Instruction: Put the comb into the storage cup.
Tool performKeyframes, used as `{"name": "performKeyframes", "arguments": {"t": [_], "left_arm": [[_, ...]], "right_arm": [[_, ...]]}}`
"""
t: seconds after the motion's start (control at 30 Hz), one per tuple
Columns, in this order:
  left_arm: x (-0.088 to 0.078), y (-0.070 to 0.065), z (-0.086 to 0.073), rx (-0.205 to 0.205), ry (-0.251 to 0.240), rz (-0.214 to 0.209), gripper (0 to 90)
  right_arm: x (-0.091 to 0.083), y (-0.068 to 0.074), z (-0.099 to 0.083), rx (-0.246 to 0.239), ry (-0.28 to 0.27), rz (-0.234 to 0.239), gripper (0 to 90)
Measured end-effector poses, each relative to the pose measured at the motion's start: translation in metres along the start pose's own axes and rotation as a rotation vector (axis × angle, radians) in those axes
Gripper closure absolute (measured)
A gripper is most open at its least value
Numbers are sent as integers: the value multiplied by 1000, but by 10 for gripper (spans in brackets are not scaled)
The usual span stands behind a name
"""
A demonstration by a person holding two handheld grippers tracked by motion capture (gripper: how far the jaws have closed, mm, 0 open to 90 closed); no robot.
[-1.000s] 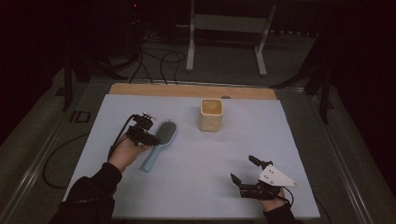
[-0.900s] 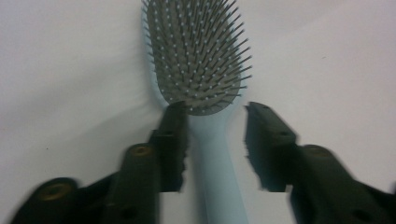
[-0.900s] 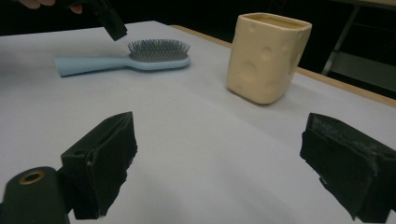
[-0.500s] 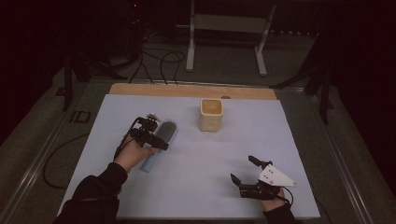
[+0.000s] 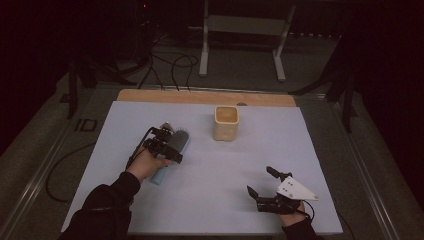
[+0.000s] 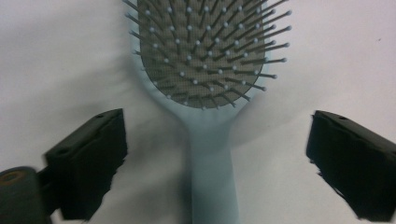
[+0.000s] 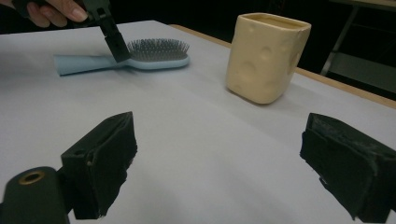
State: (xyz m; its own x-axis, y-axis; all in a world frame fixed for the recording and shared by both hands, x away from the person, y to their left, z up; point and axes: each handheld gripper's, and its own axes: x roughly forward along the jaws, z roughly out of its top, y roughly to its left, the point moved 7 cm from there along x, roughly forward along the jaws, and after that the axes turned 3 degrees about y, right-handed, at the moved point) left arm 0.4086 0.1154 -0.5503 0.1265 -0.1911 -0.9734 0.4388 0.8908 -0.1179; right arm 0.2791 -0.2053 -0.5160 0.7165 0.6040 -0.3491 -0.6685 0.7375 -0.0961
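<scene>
On the left of the bench (image 5: 280, 165), the left gripper (image 5: 169, 145) hangs over a light blue hairbrush (image 6: 205, 70) lying flat, bristles up. Its jaws have just been opening and stand wide on either side of the handle, clear of it. A cream cup (image 5: 226, 123) stands upright to the right, apart from the brush. Nearer the person, the right gripper (image 5: 261, 182) rests open and empty.

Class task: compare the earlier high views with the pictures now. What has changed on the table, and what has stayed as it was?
The left gripper has come down over the hairbrush, and its jaws have just opened wide; they straddle the handle without touching it. The hairbrush lies flat on the table. The right gripper, open, and the yellow cup kept their places.
</scene>
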Motion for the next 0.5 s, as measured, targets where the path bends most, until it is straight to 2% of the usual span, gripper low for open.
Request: {"name": "performKeyframes", "arguments": {"t": [0.17,0.23,0.27,0.37,0.5], "left_arm": [[4,-1,-2,-9,16,4,177],[4,-1,-2,-7,7,-5,276],[4,-2,-2,-3,-1,-15,276],[3,0,-1,-5,-12,2,370],[7,2,-2,-6,16,18,389]], "right_arm": [[0,0,0,-4,-2,-4,101],[-1,0,1,1,-5,-4,101],[-1,0,0,-1,-2,-3,101],[0,0,0,-1,-2,-6,101],[0,0,0,-5,1,-8,101]]}}
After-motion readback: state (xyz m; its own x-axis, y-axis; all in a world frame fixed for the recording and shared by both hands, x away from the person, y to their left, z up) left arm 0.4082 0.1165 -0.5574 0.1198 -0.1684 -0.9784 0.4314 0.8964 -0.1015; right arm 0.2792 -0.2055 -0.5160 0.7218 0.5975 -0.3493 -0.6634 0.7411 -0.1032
